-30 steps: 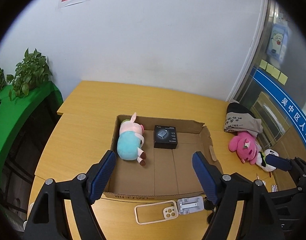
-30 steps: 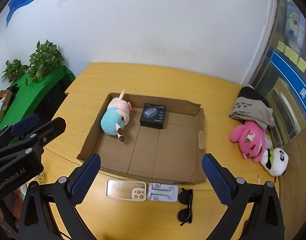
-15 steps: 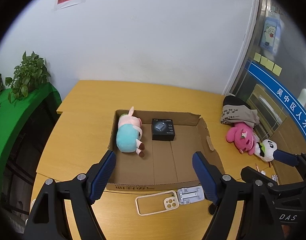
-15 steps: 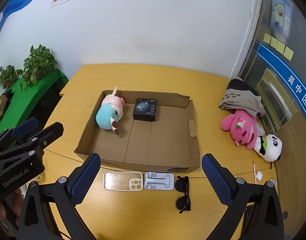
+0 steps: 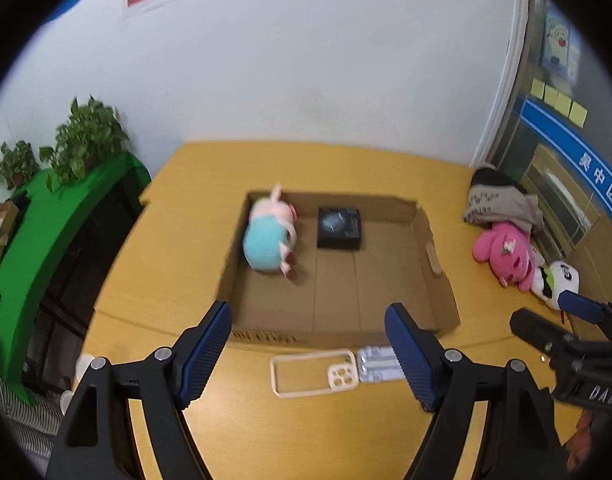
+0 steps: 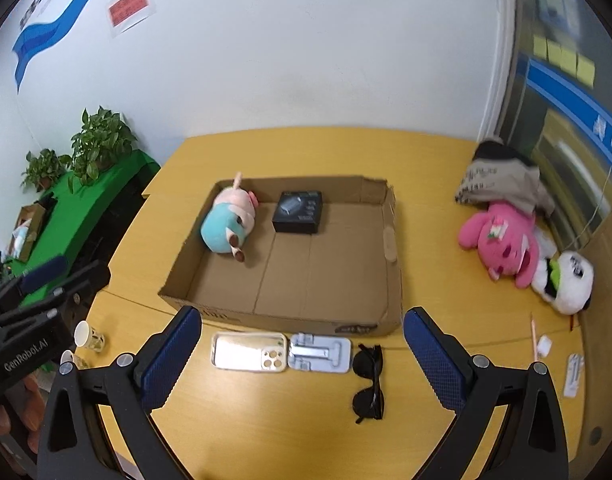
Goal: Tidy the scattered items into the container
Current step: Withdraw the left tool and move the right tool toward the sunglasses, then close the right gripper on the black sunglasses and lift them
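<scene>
An open cardboard box [image 5: 434,280] [image 6: 394,276] sits mid-table and holds a pig plush [image 5: 268,236] [image 6: 226,224] and a black box [image 5: 340,227] [image 6: 299,211]. In front of it lie a clear phone case [image 5: 312,372] [image 6: 250,352], a white stand [image 5: 376,368] [image 6: 320,354] and black sunglasses [image 6: 369,380]. A pink plush [image 5: 506,254] [image 6: 502,240] and a panda plush [image 5: 558,280] [image 6: 566,284] lie at the right. My left gripper [image 5: 308,356] and right gripper [image 6: 302,356] are open and empty, above the near table edge.
A folded grey cloth [image 6: 502,176] lies behind the pink plush. Paper cups [image 6: 86,336] stand at the left edge. Small white items [image 6: 574,372] lie at the right. A green shelf with plants [image 6: 98,144] stands left of the table.
Both grippers have pulled back and up from the box, so more of the near table shows. Both stay open. No object has moved.
</scene>
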### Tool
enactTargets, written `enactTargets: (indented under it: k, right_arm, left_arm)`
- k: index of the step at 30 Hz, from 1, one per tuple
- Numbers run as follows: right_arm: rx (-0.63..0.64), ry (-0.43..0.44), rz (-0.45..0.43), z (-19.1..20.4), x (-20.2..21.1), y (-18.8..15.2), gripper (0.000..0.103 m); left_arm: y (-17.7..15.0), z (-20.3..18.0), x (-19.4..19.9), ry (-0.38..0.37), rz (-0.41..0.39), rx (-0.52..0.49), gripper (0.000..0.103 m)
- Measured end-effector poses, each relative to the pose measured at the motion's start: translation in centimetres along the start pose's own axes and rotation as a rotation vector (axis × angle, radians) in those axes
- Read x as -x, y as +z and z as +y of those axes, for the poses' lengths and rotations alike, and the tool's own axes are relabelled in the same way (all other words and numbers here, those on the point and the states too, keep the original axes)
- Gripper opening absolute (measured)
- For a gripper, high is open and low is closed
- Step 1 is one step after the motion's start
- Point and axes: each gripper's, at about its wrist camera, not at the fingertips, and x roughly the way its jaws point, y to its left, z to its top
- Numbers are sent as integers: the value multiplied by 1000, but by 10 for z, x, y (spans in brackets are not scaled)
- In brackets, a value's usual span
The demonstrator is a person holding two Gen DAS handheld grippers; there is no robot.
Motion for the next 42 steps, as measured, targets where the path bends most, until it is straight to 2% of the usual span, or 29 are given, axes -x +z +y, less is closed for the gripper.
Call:
enactTargets:
  k: [3, 5, 10, 12, 13, 17, 18, 21, 25, 27, 29, 33, 42]
  right_arm:
    - [-78, -31, 57, -51, -22, -18, 102]
    - [-167, -43, 131, -97, -45, -38, 102]
    - [-281, -47, 271, -162, -81, -84, 99]
    - [-309, -21, 321, -175, -96, -96, 92]
    - [-305, -17, 343, -178, -102, -101, 88]
    - [-237, -40, 394, -173, -131, -104, 62]
    - [-238, -23, 411, -172, -140, -103, 57]
    - [-239, 62, 463, -165, -169, -98, 53]
    - [-166, 81, 552, -146, -216, -100, 50]
    - [-205, 109, 613, -149, -239, -106, 33]
    - [-230, 126, 646, -152, -254, -110, 28]
    - [-259, 156, 681, -159, -271, -114, 12]
    - [-467, 237, 677, -174, -275, -135, 9]
  left_arm:
    - [-24, -21, -24, -28, 82, -18, 79]
    - [-43, -37, -44, -46, 156, -29, 79]
    - [-80, -64, -85, -160, 302, 15, 79]
    - [-92, -76, -99, -193, 340, 13, 79]
    - [-97, -82, -106, -206, 360, 10, 79]
    - [-108, -97, -133, -293, 408, 25, 79]
    - [-111, -100, -141, -319, 424, 32, 79]
    - [-116, -102, -158, -357, 466, 54, 79]
    - [-125, -103, -175, -364, 511, 71, 79]
    - [-130, -104, -183, -372, 533, 70, 79]
    - [-134, -106, -189, -395, 549, 63, 79]
    - [-140, -116, -208, -392, 593, 67, 79]
    - [-136, -144, -238, -457, 614, 44, 77]
